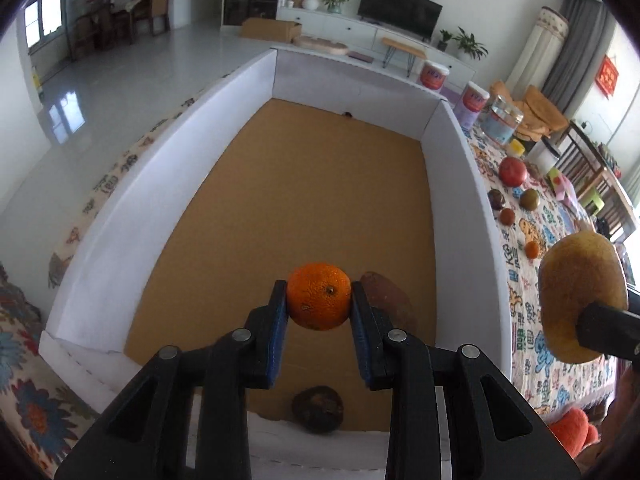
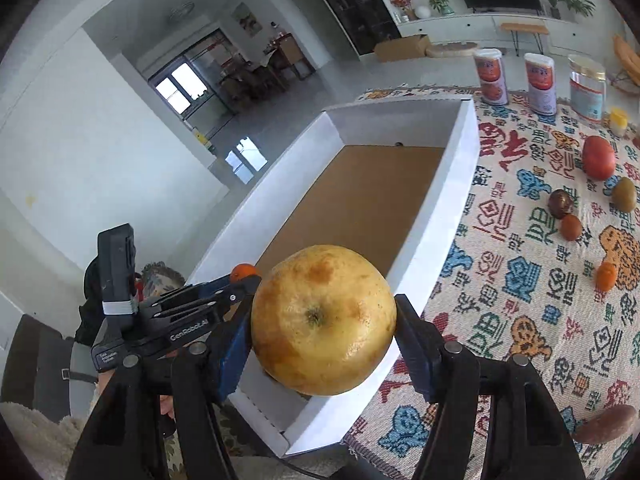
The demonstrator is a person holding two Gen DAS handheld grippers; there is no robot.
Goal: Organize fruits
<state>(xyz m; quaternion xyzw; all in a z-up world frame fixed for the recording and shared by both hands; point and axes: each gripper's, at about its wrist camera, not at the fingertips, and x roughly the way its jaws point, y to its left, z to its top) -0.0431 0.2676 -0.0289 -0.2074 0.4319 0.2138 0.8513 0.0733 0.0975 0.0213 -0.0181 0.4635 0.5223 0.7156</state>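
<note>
my left claw (image 1: 319, 300) is pinching a small orange (image 1: 319, 295) tight between its blue pads, and it hangs over the brown floor of the big white box (image 1: 224, 120). my right claw (image 2: 323, 326) is squeezing a big yellow apple (image 2: 323, 320), one pad on each side, and it sits right over the near corner of the box. in the box i can see a dark round fruit (image 1: 318, 408) close to the near wall and a long brown fruit (image 1: 390, 300) just behind the orange. more fruits wait on the bright cloth (image 2: 520, 280) to the right of the box: a red one (image 2: 598, 157), a green one (image 2: 625, 195), a dark one (image 2: 559, 203), a small brown one (image 2: 571, 227), a tiny orange one (image 2: 605, 276) and a long brown one (image 2: 606, 424) near the edge. i think the job is just getting going, since most of the fruit is not in the box yet. to do this bit well, i should bring the orange down low over a bare patch of floor, away from the two fruits there, and only then let go, so it does not bounce or roll. the apple is heavy and round, so i should keep it level, lift it clear of the white wall, and put it down softly too. my two claws are close, so i should go one at a time.
</note>
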